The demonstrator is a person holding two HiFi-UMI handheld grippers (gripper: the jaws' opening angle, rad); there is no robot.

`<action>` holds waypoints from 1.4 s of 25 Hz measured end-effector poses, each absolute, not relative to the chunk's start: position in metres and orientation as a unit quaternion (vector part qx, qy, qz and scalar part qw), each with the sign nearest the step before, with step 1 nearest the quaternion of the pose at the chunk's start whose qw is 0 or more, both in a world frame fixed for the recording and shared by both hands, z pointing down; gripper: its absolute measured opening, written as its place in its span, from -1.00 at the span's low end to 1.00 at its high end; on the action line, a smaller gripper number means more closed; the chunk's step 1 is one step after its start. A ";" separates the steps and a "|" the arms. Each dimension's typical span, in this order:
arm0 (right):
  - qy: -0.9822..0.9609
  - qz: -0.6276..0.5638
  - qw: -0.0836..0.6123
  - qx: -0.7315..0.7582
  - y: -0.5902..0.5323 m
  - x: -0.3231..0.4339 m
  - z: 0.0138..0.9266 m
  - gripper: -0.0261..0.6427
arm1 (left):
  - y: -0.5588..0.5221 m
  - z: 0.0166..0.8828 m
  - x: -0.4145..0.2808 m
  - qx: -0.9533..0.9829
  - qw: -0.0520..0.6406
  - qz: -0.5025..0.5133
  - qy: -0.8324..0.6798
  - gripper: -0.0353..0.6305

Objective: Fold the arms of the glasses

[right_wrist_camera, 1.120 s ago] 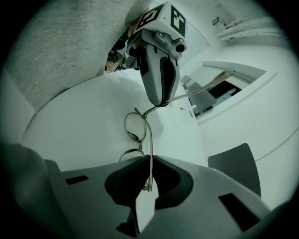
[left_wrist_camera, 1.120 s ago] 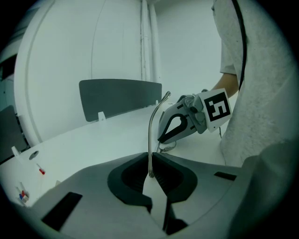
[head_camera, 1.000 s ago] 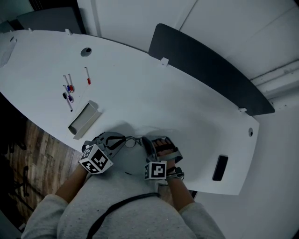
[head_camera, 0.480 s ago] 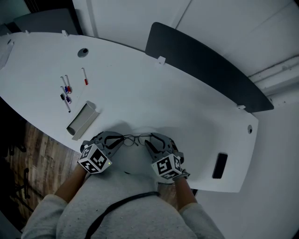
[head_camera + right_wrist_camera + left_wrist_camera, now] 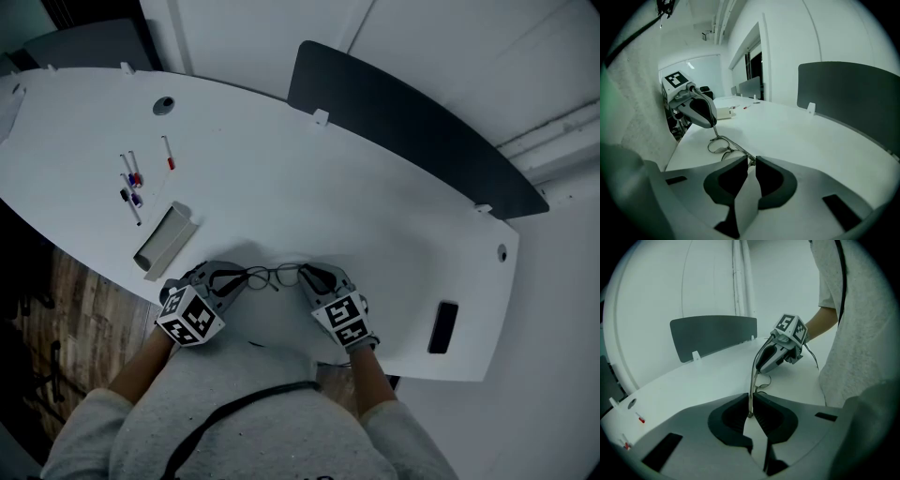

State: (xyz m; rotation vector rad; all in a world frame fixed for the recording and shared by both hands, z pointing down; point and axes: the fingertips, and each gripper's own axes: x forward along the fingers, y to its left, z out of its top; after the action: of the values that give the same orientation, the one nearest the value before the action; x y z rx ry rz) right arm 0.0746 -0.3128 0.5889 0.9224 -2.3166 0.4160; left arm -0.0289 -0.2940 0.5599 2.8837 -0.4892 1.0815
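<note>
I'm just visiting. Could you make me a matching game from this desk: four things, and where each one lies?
Things: 1 thin wire-rimmed glasses; 2 small marker pens; 3 flat black rectangular slab; 4 open grey box.
Places on the white table: A right end; B middle of the near edge; C left side, away from the edge; D near edge, left part.
Pairs: 1-B, 2-C, 3-A, 4-D.

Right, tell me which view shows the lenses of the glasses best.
The right gripper view: both lenses of the glasses show as clear rings, close up. The head view shows them small and dim; the left gripper view sees them nearly edge-on, mostly one arm.
</note>
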 end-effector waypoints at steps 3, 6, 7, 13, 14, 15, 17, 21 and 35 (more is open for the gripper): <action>-0.875 0.152 0.302 0.347 -0.311 0.073 0.588 -0.74 | -0.295 0.559 -0.030 0.924 0.018 0.347 -0.157 -0.78; -0.877 0.147 0.300 0.346 -0.309 0.073 0.588 -0.74 | -0.296 0.560 -0.027 0.925 0.044 0.342 -0.157 -0.78; -0.878 0.145 0.300 0.345 -0.308 0.073 0.588 -0.74 | -0.297 0.561 -0.026 0.925 0.050 0.343 -0.156 -0.78; -0.878 0.140 0.301 0.344 -0.304 0.073 0.589 -0.75 | -0.298 0.567 -0.017 0.917 0.038 0.368 -0.148 -0.76; -0.878 0.140 0.301 0.345 -0.304 0.073 0.590 -0.75 | -0.299 0.567 -0.016 0.917 0.037 0.369 -0.148 -0.76; -0.877 0.139 0.301 0.347 -0.303 0.074 0.591 -0.75 | -0.300 0.568 -0.015 0.916 0.038 0.370 -0.148 -0.76; -0.877 0.138 0.300 0.348 -0.304 0.074 0.591 -0.76 | -0.301 0.569 -0.014 0.915 0.039 0.373 -0.148 -0.76; -0.879 0.138 0.298 0.346 -0.304 0.075 0.591 -0.76 | -0.301 0.573 -0.009 0.910 0.030 0.388 -0.141 -0.76; -0.877 0.115 0.314 0.346 -0.306 0.077 0.589 -0.76 | -0.297 0.584 -0.001 0.891 0.003 0.440 -0.109 -0.78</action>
State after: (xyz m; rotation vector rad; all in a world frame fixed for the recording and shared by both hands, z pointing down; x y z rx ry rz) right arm 0.0769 -0.3065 0.5892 0.9111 -2.3114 0.3032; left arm -0.0009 -0.2967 0.5838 2.7948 -0.3433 1.3788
